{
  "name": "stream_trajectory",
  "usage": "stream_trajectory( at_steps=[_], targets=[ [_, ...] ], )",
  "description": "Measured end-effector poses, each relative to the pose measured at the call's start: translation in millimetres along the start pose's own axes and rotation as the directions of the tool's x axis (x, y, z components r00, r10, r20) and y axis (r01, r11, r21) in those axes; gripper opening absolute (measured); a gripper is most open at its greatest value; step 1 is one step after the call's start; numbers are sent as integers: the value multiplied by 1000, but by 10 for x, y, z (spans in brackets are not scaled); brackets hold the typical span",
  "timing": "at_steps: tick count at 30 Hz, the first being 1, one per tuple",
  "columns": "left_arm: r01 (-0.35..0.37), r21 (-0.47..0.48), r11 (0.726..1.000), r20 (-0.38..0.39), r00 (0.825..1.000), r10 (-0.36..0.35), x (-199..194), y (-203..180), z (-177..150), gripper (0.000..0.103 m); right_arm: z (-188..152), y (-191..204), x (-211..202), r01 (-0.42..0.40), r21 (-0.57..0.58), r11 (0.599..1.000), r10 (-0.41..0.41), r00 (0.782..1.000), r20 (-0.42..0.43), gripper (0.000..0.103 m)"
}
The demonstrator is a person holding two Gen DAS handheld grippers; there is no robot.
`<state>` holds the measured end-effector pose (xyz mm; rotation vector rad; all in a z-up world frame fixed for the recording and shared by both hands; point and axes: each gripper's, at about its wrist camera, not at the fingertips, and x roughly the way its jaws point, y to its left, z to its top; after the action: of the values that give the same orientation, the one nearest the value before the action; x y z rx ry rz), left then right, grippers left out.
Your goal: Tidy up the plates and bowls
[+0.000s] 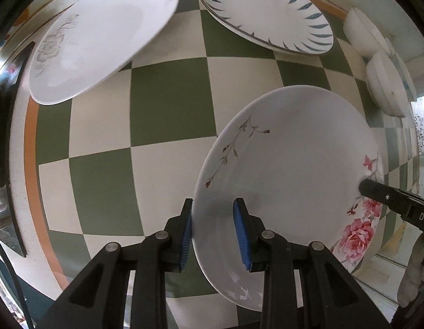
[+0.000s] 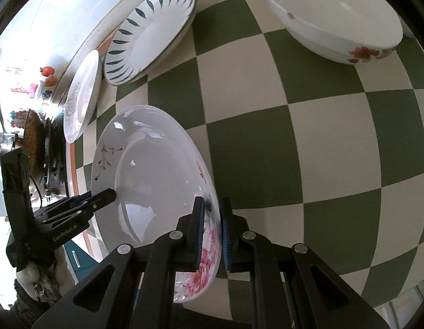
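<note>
Both grippers grip one rose plate [image 1: 291, 175], each on opposite edges of its rim, holding it above the checkered surface [image 1: 162, 104].

Left gripper [image 1: 213, 230]: blue-padded fingers [image 1: 242, 233] clamped on plate's near rim, one pad under/outside the edge, other pad inside on the plate's face. In right wrist view that same gripper comes in from the left side, its black tip on the plate's inner slope.

Right gripper [image 2: 212, 233]: fingers nearly together, pinching the rim w/ pink roses; one pad inside, one outside. In left wrist view it enters at the right edge, tip on the flowered rim. A light-gloved hand [image 1: 414, 271] shows below it.

Plate looks tilted in both views; can't tell if it touches the surface.

Elsewhere on surface, well apart from held plate: white plate w/ grey flower [image 1: 102, 38] at far left, blue-leaf plate [image 1: 266, 13] beside it near the orange border. White bowls [image 1: 381, 63] sit along the right side in left wrist view; in right wrist view a large white bowl w/ red flowers [image 2: 332, 13] sits at top right. Stove w/ pan [image 2: 34, 139] beyond surface's left end.
</note>
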<state>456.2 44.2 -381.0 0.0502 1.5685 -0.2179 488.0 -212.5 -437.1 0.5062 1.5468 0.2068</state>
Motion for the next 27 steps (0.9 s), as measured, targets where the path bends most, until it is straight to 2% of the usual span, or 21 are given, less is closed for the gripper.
stream_trajectory(
  at_steps=[2, 10, 18, 22, 27],
  targets=[
    [-10, 1, 1000, -6, 1000, 10, 72, -65, 107, 26, 8, -21, 35, 3, 2, 1000, -3, 1000, -4, 13],
    [-45, 10, 999, 4, 999, 44, 98, -104, 158, 26, 50, -22, 141, -3, 20, 1000, 4, 1000, -23, 14],
    [-29, -19, 999, 1, 1000, 29, 77, -80, 158, 26, 95, -95, 153, -20, 53, 998, 23, 998, -57, 16],
    [-36, -43, 998, 74, 997, 39, -212, -27, 105, 26, 104, -63, -15, -3, 42, 999, 5, 999, -41, 16],
    [-20, -124, 992, 201, 979, 45, -761, 190, 198, 27, 146, 167, -370, 39, -42, 998, -38, 999, 23, 16]
  ],
)
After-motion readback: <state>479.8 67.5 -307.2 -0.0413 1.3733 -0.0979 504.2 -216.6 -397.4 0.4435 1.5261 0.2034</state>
